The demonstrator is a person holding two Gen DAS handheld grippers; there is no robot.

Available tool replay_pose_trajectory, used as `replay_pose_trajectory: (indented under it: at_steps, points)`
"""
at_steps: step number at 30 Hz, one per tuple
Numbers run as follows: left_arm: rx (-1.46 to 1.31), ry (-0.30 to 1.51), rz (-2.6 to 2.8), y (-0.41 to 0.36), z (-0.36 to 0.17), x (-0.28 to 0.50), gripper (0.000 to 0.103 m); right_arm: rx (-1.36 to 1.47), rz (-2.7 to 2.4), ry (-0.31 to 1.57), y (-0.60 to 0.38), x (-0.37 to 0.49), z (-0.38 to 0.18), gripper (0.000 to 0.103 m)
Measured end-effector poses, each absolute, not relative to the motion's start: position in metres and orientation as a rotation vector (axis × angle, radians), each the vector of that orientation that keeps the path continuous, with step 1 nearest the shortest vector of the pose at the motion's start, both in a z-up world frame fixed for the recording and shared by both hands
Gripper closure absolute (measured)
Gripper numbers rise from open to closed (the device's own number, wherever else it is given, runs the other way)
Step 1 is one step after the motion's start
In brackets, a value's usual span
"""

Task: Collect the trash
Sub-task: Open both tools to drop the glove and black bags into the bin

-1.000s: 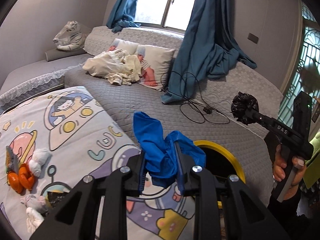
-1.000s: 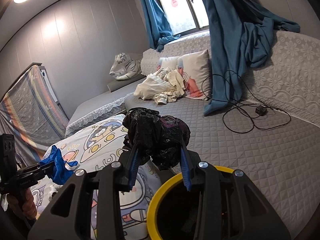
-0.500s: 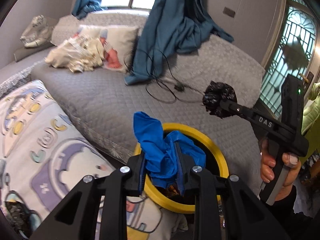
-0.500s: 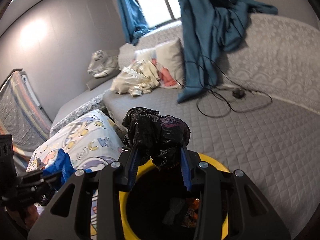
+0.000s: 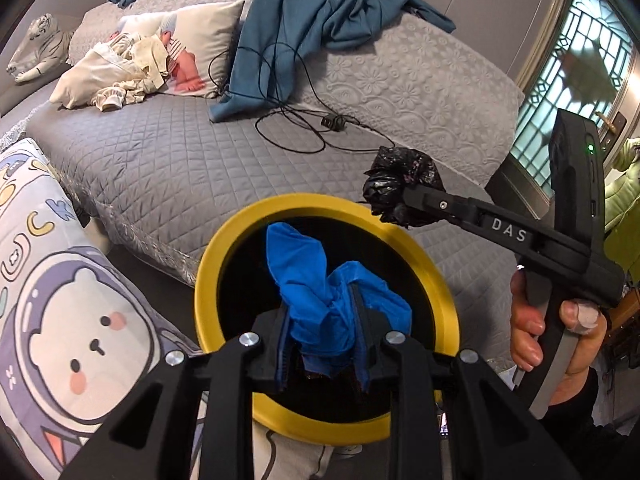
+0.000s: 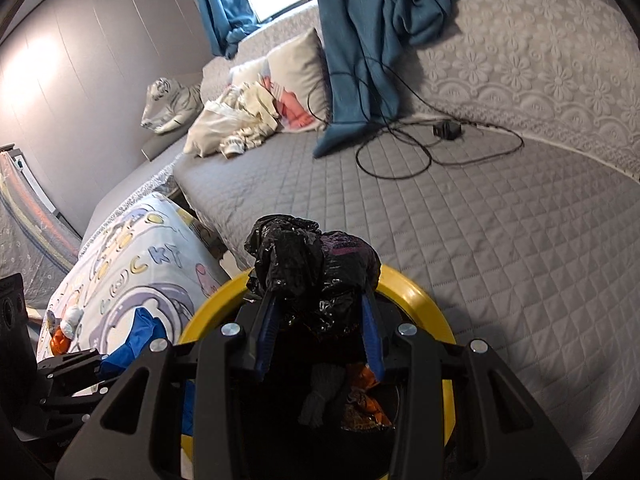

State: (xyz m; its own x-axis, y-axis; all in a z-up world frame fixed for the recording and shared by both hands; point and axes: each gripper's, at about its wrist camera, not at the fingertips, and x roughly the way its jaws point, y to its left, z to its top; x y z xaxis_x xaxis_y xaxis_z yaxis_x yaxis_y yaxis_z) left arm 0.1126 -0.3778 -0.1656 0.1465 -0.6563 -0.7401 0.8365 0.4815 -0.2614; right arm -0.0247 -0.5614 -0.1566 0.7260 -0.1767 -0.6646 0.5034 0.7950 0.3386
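Observation:
A yellow-rimmed bin point(image 5: 436, 280) point(image 6: 432, 312) with a dark inside stands between the grey bed and the cartoon blanket. My left gripper point(image 5: 320, 312) is shut on a crumpled blue rag point(image 5: 316, 288) right over the bin's mouth. The right gripper point(image 6: 318, 304) is shut on a crumpled black plastic bag point(image 6: 312, 256) above the bin's far rim; the left wrist view shows that black bag point(image 5: 400, 184) at the rim's right side, with a hand point(image 5: 560, 340) on the handle. Orange and grey trash point(image 6: 360, 400) lies inside the bin.
The grey quilted bed point(image 5: 160, 160) carries a black cable with a charger point(image 5: 332, 122), a blue curtain point(image 5: 304, 20), a pillow and pale clothes point(image 5: 116, 72). A cartoon blanket point(image 5: 60, 300) lies at the left with small orange and white bits point(image 6: 66, 328) on it.
Both grippers have swung from over the blanket and bed down to the bin. The blue rag now hangs over its mouth and the black bag is at its rim. Both grips are unchanged.

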Motion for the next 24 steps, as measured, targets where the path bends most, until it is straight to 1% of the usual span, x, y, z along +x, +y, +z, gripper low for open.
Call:
replay_pose_trajectory:
  at_steps: [3, 4, 6, 8, 11, 12, 13, 14, 16, 18, 19, 24]
  points:
    - [0.222, 0.951, -1.089, -0.381, -0.172, 0.113, 0.077, 0.539, -0.398, 0.681, -0.562, -0.022, -0.165, 0.067]
    - [0.218, 0.958, -1.09, -0.38, -0.173, 0.113, 0.075, 0.54, -0.397, 0.687, -0.562, -0.022, -0.168, 0.067]
    - [0.215, 0.964, -1.1, -0.38, -0.176, 0.112, 0.073, 0.546, -0.399, 0.696, -0.562, -0.022, -0.172, 0.064]
    - [0.213, 0.958, -1.102, -0.38, -0.176, 0.11, 0.059, 0.547, -0.401, 0.708, -0.563, -0.021, -0.174, 0.059]
    - [0.195, 0.955, -1.094, -0.377, -0.177, 0.11, 0.047, 0.553, -0.422, 0.716, -0.566, -0.022, -0.178, 0.053]
    - [0.185, 0.959, -1.092, -0.375, -0.177, 0.111, 0.044, 0.56, -0.424, 0.715, -0.568, -0.023, -0.179, 0.052]
    - [0.171, 0.964, -1.09, -0.374, -0.177, 0.113, 0.039, 0.569, -0.425, 0.714, -0.57, -0.024, -0.18, 0.049]
    - [0.156, 0.967, -1.085, -0.372, -0.176, 0.115, 0.037, 0.573, -0.428, 0.714, -0.571, -0.025, -0.181, 0.047]
    - [0.149, 0.961, -1.078, -0.369, -0.174, 0.116, 0.036, 0.572, -0.437, 0.71, -0.572, -0.026, -0.18, 0.047]
    - [0.137, 0.949, -1.066, -0.365, -0.171, 0.118, 0.031, 0.572, -0.439, 0.705, -0.572, -0.027, -0.178, 0.044]
    - [0.126, 0.941, -1.062, -0.362, -0.169, 0.119, 0.03, 0.574, -0.442, 0.697, -0.572, -0.028, -0.177, 0.039]
    - [0.084, 0.902, -1.019, -0.343, -0.154, 0.13, 0.029, 0.552, -0.452, 0.656, -0.566, -0.029, -0.165, 0.038]
